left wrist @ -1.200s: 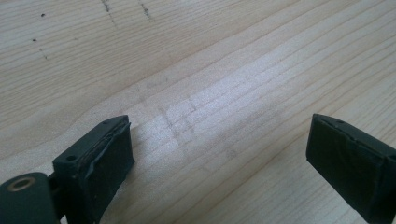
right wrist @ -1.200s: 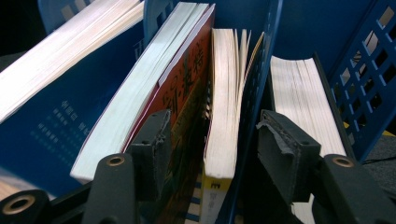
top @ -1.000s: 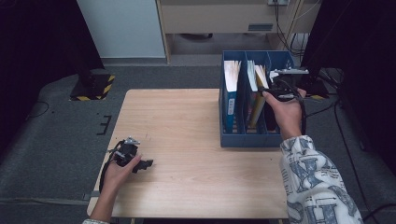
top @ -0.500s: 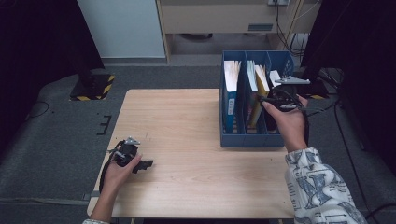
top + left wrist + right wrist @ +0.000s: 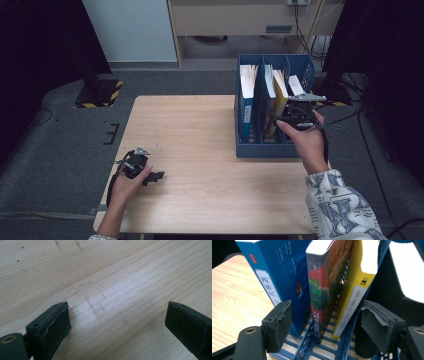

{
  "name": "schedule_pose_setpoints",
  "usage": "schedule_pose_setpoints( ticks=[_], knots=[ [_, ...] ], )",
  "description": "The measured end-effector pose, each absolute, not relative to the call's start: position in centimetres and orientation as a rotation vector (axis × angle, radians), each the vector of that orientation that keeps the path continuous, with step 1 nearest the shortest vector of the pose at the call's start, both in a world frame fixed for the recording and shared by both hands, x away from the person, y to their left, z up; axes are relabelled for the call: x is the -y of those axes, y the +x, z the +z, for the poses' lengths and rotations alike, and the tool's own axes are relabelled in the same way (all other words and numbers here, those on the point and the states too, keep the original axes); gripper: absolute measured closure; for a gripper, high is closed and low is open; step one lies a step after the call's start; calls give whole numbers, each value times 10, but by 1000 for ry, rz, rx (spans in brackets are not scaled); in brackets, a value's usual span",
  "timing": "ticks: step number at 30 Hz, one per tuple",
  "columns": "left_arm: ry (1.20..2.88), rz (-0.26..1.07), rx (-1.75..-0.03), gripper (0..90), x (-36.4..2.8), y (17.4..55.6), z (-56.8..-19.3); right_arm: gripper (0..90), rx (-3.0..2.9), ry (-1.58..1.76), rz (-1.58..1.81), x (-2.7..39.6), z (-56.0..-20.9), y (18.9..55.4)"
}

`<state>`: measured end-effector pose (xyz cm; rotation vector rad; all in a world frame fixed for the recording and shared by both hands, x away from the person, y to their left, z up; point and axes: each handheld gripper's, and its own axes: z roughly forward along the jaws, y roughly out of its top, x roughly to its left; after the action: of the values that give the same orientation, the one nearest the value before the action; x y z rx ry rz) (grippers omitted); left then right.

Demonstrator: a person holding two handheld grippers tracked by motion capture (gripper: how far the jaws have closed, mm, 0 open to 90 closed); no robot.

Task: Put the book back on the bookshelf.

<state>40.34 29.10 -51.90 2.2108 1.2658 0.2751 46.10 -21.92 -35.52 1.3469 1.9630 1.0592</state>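
A blue file rack (image 5: 260, 150) stands at the table's right side. It holds a blue book (image 5: 246, 100) (image 5: 277, 277), a colourful book (image 5: 269, 85) (image 5: 324, 282) and a yellow book (image 5: 280, 97) (image 5: 354, 297), all upright or slightly leaning. My right gripper (image 5: 286, 118) (image 5: 328, 327) hovers over the rack's near end and is open. Its jaws have just been opening, and the colourful and yellow books stand ahead in the gap, clear of the pads (image 5: 278, 323). My left gripper (image 5: 155, 176) (image 5: 117, 325) rests open low over bare wood at the table's near left.
A white sheet (image 5: 296, 84) stands in the rack's rightmost compartment. The wooden table (image 5: 200, 130) is bare between the two hands. Dark floor, cables and a striped base (image 5: 102, 92) surround it.
The right hand has come back from the rack's far part toward its near end and sunk a little, and its jaws stand wider. The left hand has not moved.
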Motion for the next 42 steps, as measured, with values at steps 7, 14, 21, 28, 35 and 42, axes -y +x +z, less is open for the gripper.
schedule_pose_setpoints(
  ticks=[7, 14, 21, 28, 35, 42],
  knots=[
    [2213, 290, -1266, 40, -291, 404, -520, 214, -1989, 1359, 1074, 221, -365, 460],
    [2212, 297, -1268, 38, -292, 404, -520, 201, -2002, 1374, 1077, 222, -372, 460],
    [2211, 307, -1265, 28, -291, 403, -521, 186, -2022, 1375, 1085, 221, -378, 457],
    [2210, 311, -1264, 25, -291, 403, -521, 169, -2041, 1374, 1104, 217, -382, 450],
    [2208, 322, -1260, 24, -290, 402, -522, 165, -2061, 1348, 1115, 210, -387, 440],
    [2211, 345, -1253, 17, -289, 401, -524, 141, -2086, 1319, 1130, 202, -392, 429]
  ],
)
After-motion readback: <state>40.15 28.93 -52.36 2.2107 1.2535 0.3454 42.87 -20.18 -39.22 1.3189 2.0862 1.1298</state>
